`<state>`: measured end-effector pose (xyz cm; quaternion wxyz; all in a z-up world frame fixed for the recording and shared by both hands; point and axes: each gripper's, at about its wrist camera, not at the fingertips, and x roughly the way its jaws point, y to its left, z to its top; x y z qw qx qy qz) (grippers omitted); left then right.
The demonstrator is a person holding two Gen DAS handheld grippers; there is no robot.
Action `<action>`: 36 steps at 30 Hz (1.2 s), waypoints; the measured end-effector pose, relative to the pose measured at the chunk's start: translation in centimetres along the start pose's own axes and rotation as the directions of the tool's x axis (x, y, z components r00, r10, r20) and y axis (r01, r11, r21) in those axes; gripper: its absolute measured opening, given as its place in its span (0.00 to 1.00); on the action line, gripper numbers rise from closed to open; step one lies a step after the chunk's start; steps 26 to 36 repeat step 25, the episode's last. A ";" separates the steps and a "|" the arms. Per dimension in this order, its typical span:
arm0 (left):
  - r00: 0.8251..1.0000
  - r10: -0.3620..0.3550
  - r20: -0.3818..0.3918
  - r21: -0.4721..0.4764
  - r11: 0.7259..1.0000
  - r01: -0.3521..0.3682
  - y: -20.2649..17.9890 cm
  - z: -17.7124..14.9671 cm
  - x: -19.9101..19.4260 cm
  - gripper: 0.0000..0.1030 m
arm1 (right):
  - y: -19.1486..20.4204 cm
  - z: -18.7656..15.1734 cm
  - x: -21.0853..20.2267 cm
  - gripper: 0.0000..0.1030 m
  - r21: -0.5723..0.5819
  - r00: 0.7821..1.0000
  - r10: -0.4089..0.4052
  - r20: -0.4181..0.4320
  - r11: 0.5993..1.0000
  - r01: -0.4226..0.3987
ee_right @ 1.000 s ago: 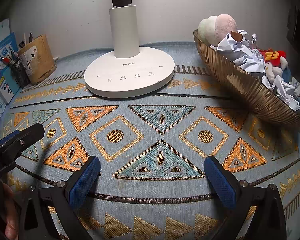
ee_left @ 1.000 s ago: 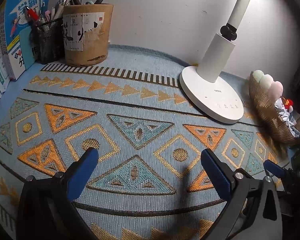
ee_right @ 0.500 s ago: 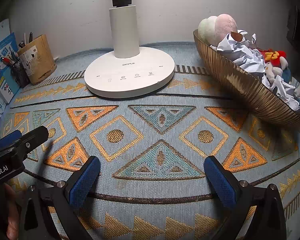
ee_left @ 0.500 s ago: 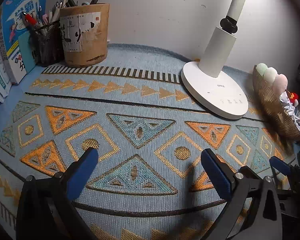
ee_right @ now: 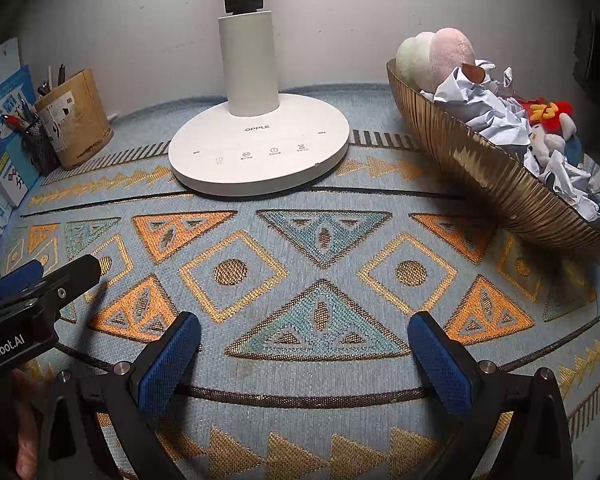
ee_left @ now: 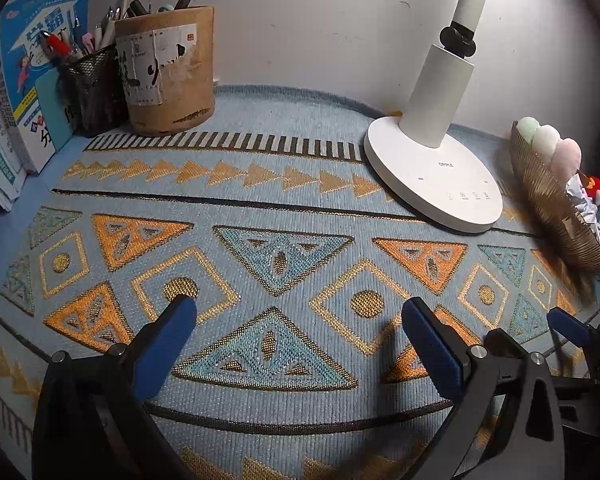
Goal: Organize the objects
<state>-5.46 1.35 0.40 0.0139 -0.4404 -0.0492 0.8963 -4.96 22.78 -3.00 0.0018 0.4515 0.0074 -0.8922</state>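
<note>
Moved: left gripper (ee_left: 300,344) has swung left since a second ago, so the cork pot (ee_left: 166,72) and books (ee_left: 24,92) fill more of its view; the right view is unchanged.
Left view, gripper: jaws spread wide, nothing between them, above the mat (ee_left: 284,216).
Left view, far left: cork pot and mesh cup (ee_left: 90,88), both full of pens, touching each other, books just beside.
Left view, right: lamp (ee_left: 436,168) base on the mat; bowl (ee_left: 552,208) near it at the edge.
Right view, gripper: right gripper (ee_right: 304,348) spread wide, holding nothing, over the mat.
Right view, ahead: lamp base centre, close to the wall.
Right view, right: bowl holds crumpled paper (ee_right: 488,112), plush toys (ee_right: 436,56).
Right view, left edge: left gripper's fingertip.
</note>
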 end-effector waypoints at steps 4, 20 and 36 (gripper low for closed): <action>0.997 0.070 -0.035 0.094 0.993 -0.066 -1.0 -0.3 0.2 1.00 | 0.0 0.0 0.0 1.00 0.000 1.000 0.000 0.000 1.000 0.000; 0.998 0.051 -0.028 0.099 0.994 -0.048 0.3 -1.7 -0.8 1.00 | 0.0 -0.1 0.0 1.00 0.000 1.000 0.000 0.000 1.000 0.000; 0.998 0.051 -0.029 0.101 0.994 -0.048 0.2 -1.5 -0.6 1.00 | 0.0 0.0 0.0 1.00 0.000 1.000 0.001 0.000 1.000 -0.001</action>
